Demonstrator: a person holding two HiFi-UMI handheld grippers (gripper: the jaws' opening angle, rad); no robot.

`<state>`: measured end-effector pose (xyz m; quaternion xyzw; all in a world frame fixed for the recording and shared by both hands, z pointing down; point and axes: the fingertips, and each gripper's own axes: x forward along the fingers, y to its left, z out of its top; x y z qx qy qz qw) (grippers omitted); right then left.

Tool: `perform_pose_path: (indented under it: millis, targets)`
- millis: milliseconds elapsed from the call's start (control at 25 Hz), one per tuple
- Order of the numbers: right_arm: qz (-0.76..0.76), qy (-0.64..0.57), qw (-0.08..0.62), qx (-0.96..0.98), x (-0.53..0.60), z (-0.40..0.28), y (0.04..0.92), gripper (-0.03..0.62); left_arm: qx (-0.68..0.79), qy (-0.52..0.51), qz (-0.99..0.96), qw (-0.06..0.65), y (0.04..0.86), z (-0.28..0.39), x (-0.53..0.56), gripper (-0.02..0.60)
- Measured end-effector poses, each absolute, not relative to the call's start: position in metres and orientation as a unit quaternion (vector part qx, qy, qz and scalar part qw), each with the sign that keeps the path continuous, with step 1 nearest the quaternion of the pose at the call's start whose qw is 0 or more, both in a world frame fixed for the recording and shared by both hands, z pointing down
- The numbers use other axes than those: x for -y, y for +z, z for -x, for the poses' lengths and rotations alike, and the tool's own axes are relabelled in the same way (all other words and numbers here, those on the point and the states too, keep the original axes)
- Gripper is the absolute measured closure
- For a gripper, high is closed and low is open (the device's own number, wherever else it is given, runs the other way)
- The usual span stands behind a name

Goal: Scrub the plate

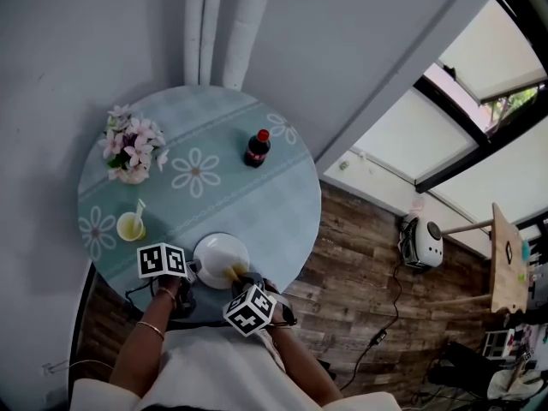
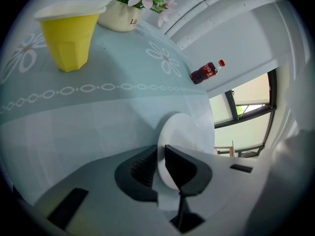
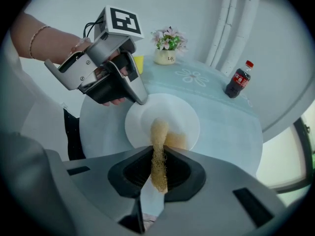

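A white plate point(image 1: 219, 255) lies near the front edge of the round table point(image 1: 282, 191). My left gripper point(image 1: 193, 270) is shut on the plate's left rim; in the left gripper view the rim of the plate point(image 2: 189, 132) runs between its dark jaws, with the left gripper point(image 2: 160, 162) pinching it. My right gripper point(image 3: 158, 167) is shut on a yellow mesh scourer point(image 3: 158, 144). The scourer's tip rests on the plate point(image 3: 170, 113) near its middle. The right gripper view also shows the left gripper point(image 3: 129, 88) at the plate's far-left rim, a hand behind it.
On the pale blue flowered tablecloth stand a yellow cup point(image 1: 130, 226) at the left, a vase of pink flowers point(image 1: 130, 151) at the back left and a cola bottle point(image 1: 257, 148) at the back. White pipes point(image 1: 224, 24) run up the wall behind. Wood floor lies to the right.
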<state>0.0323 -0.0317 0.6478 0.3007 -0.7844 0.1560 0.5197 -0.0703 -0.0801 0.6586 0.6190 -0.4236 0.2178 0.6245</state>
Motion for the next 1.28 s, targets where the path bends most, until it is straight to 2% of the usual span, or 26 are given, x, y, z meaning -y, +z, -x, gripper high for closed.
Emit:
perform_pose_path:
  millis: [240, 1280]
  targets:
    - [-0.317, 0.193, 0.508, 0.777, 0.051, -0.043, 0.649, 0.531, 0.425, 0.215, -0.626, 0.618, 0.659, 0.07, 0.081, 0.529]
    - [-0.337, 0.192, 0.498, 0.776, 0.123, -0.042, 0.647, 0.531, 0.413, 0.205, -0.626, 0.629, 0.658, 0.07, 0.08, 0.53]
